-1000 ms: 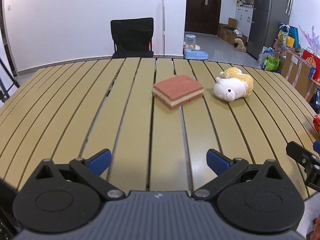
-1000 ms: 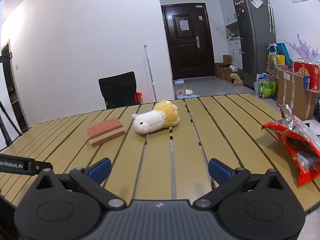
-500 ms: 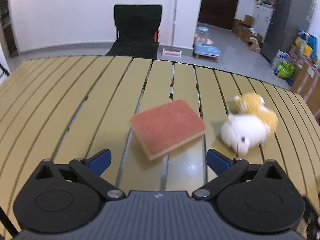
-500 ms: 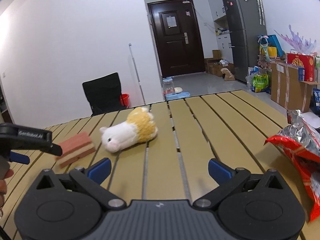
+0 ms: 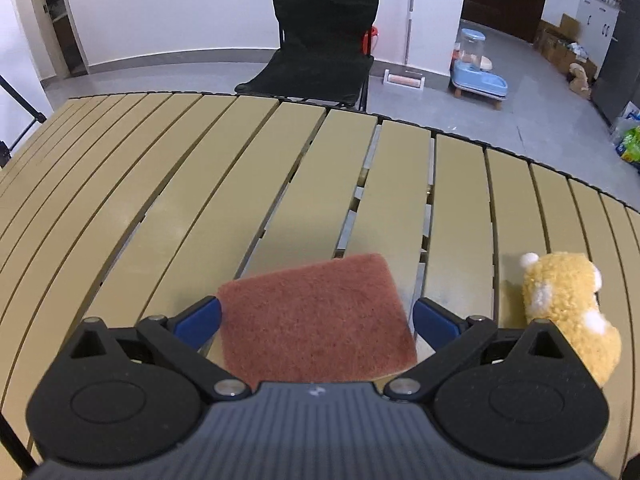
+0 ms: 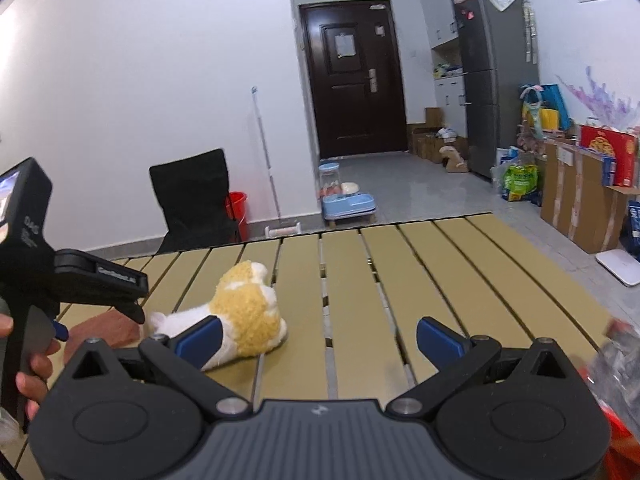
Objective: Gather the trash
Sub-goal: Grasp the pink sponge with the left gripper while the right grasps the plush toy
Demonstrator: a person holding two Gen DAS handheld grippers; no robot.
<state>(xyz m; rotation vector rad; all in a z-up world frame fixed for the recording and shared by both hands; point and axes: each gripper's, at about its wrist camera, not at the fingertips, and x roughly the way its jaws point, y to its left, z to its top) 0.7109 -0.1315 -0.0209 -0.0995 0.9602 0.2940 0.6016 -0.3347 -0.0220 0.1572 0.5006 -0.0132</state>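
A reddish-brown sponge [image 5: 316, 316] lies flat on the slatted table [image 5: 160, 208], right between the blue fingertips [image 5: 200, 316] of my left gripper [image 5: 316, 320]. That gripper is open and straddles the sponge, its pads just outside the sponge's sides. In the right wrist view my right gripper [image 6: 319, 336] hovers open over the table, holding nothing. A crumpled red snack bag [image 6: 616, 384] shows blurred at the far right edge, to the right of the right gripper. The sponge [image 6: 108, 328] peeks out under the left tool there.
A yellow and white plush toy [image 5: 564, 308] lies just right of the sponge, also seen as the plush toy [image 6: 240, 316] near my right gripper's left finger. A person's hand [image 6: 28, 364] grips the left tool. A black chair [image 5: 320, 40] stands beyond the table's far edge.
My left gripper has moved forward and down until the sponge sits between its open fingers. The right gripper has turned slightly left, so the snack bag slid to the frame's edge.
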